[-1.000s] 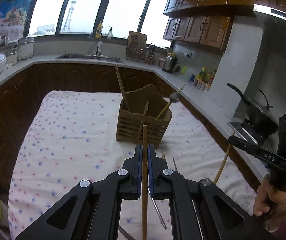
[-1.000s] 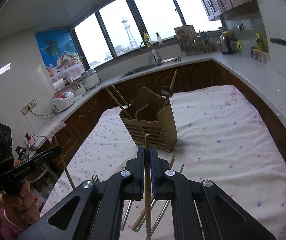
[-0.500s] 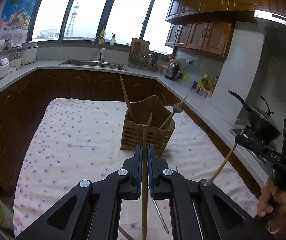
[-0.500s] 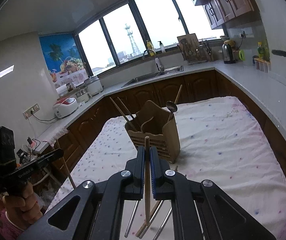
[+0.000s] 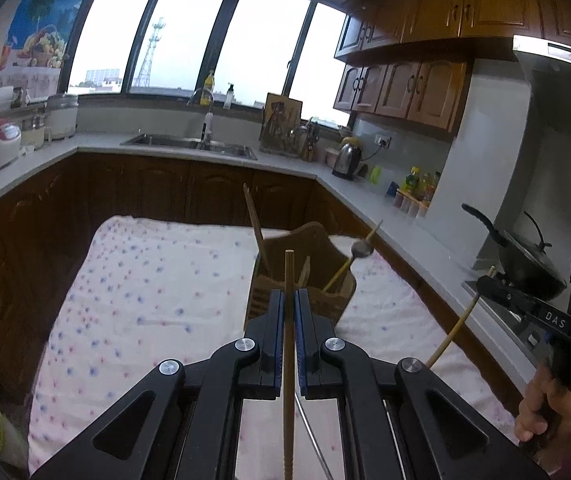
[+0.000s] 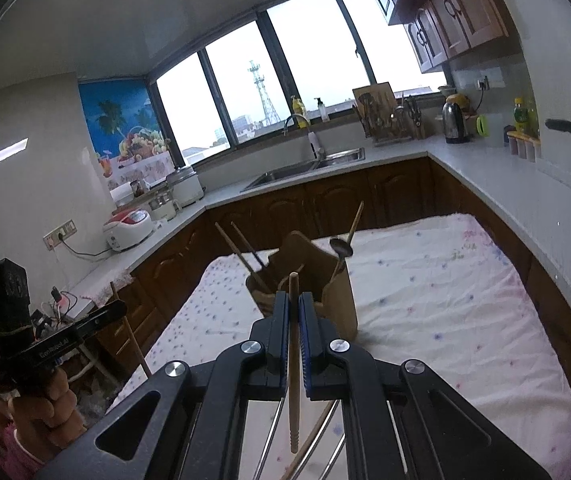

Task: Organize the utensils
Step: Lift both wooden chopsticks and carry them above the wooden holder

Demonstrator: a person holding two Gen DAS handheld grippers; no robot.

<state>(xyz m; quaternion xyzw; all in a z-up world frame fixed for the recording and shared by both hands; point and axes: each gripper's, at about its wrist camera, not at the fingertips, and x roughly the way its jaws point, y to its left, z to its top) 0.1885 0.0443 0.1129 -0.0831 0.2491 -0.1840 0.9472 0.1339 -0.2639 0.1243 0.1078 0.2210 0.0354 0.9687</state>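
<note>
Lettering "DAS" marks the right gripper [image 5: 485, 282] seen from the left wrist; "GenRobot.AI", seemingly, marks the left gripper [image 6: 119, 309] from the right. Each clamps a wooden chopstick [image 5: 288, 344] [image 6: 294, 356]. Ahead stands the slatted wooden utensil holder [image 6: 335, 300] on flowered cloth [image 5: 145, 300].

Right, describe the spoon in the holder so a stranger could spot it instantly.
Find the table under the flowered cloth, then the wooden utensil holder standing on it. The spoon leans out of its right side, the only piece there with a round metal bowl; its neighbours are plain wooden sticks.
</note>
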